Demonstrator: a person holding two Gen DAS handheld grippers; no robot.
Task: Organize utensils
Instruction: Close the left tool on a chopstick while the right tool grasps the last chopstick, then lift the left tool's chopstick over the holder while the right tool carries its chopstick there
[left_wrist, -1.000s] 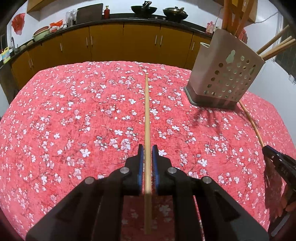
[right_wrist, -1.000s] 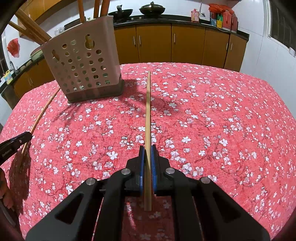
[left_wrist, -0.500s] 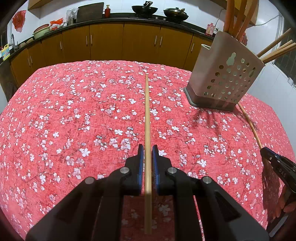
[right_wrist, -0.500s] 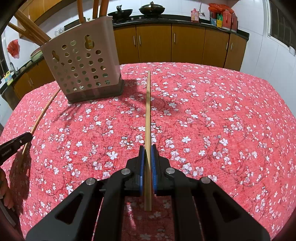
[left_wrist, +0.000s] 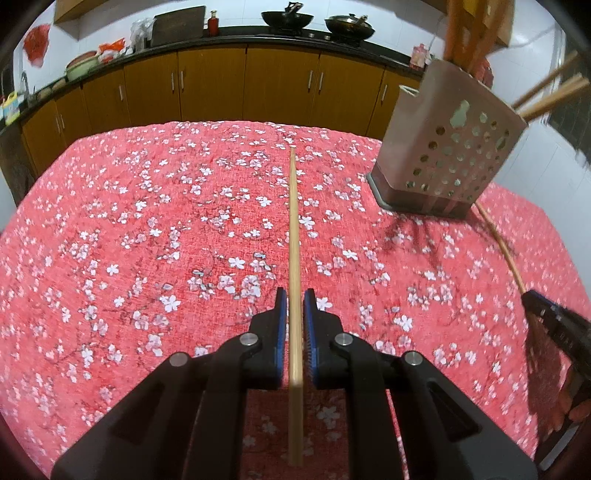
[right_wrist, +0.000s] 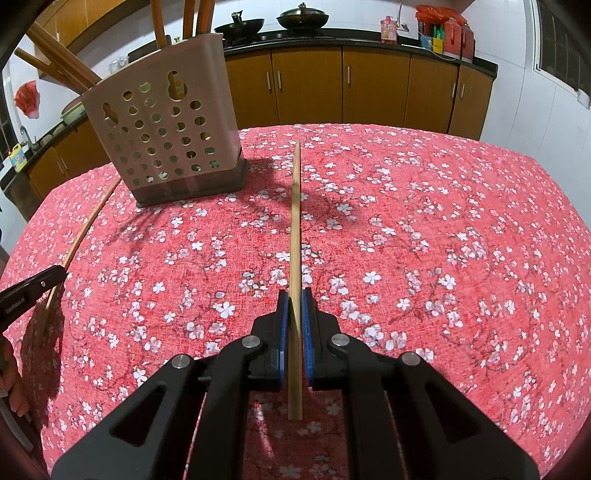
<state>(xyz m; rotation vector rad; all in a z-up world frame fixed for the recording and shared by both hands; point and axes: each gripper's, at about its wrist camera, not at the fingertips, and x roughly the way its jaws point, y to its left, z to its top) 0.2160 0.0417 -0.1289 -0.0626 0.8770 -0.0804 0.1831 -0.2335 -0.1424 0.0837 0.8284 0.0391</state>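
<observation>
My left gripper (left_wrist: 294, 301) has its fingers clenched on a chopstick (left_wrist: 293, 229), and my right gripper (right_wrist: 294, 301) likewise clamps a second chopstick (right_wrist: 295, 221); both sticks point toward the tabletop's (left_wrist: 110, 221) far edge. The perforated utensil holder (right_wrist: 166, 140) stands between them near that edge, upright, with wooden sticks (right_wrist: 55, 59) already leaning out of it.

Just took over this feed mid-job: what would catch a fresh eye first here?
Each pair of tongs, left and right, is shut on a chopstick that points straight ahead over the red floral tablecloth. The perforated holder stands on the cloth between them, already bristling with wooden sticks.
</observation>
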